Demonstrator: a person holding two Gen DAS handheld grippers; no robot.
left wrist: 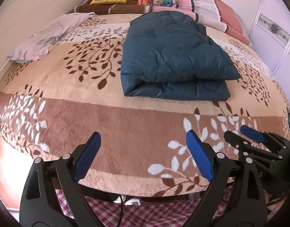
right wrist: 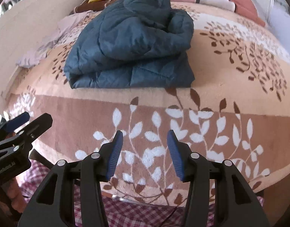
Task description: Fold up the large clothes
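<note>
Jacket (left wrist: 173, 54) folded, fold edge toward grippers, length across bed (left wrist: 111, 117)

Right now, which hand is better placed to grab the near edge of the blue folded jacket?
Probably the left gripper: its jaws are wide open and the jacket lies straight ahead. Close call.

Soft cloth ahead of my hard plastic grippers.
Beyond my left gripper (left wrist: 143, 156) lies a quilted jacket (left wrist: 173, 56) with a faint sheen on a fuzzy, matt blanket (left wrist: 111, 117); my ribbed blue pads (right wrist: 116, 155) sit in smooth black plastic.
</note>
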